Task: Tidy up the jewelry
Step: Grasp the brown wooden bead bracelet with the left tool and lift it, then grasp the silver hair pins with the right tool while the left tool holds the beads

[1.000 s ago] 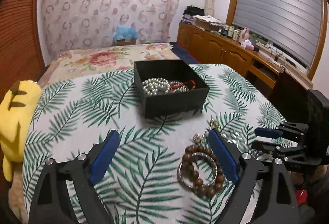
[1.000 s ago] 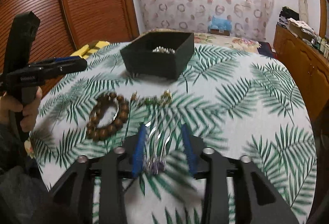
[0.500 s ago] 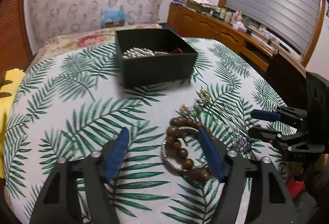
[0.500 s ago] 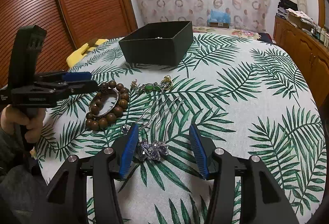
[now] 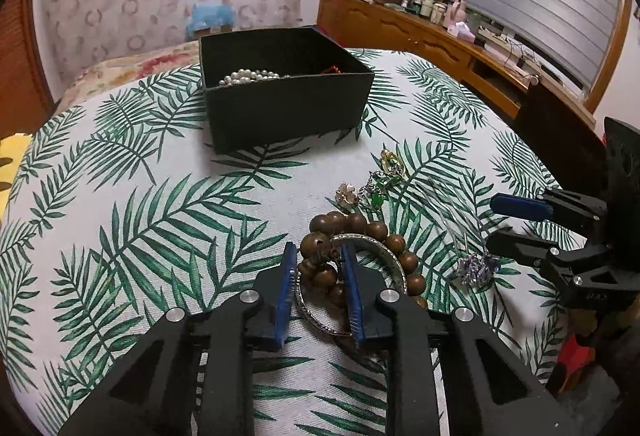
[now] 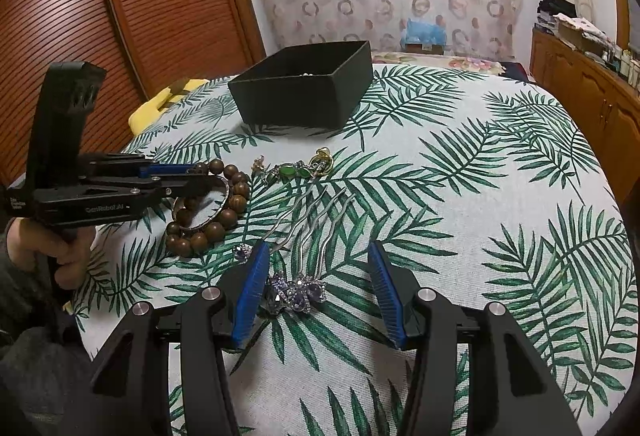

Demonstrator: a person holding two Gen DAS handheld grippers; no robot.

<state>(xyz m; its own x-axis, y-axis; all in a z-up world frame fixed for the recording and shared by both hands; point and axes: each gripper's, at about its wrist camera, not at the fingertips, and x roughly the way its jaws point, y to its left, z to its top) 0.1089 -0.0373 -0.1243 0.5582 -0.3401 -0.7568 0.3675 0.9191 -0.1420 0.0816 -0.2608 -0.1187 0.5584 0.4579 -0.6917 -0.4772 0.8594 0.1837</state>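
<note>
A brown wooden bead bracelet [image 5: 400, 260] [image 6: 236, 201] lies on the palm-leaf tablecloth with a silver bangle [image 5: 384, 252] across it. My left gripper [image 5: 317, 250] [image 6: 200, 175] is low over it, its jaws closing, with the near beads squeezed between the blue pads. A silver hair comb with purple stones [image 6: 296, 292] [image 5: 476, 268] lies between the pads of my right gripper [image 6: 318, 250] [image 5: 494, 223], which stands open and wide of it. Green and gold pieces [image 6: 304, 169] [image 5: 376, 187] lie loose behind. The black box [image 5: 288, 107] [image 6: 304, 103] holds pearls [image 5: 248, 75].
A person's hand [image 6: 60, 248] grips the left tool's handle. A yellow soft toy [image 6: 160, 103] sits at the table's far left edge. A wooden sideboard [image 5: 440, 43] runs along the right wall, a bed behind the table.
My left gripper came down over the wooden bracelet and its jaws narrowed from wide apart to tight around the near beads. My right gripper widened slightly around the hair comb.
</note>
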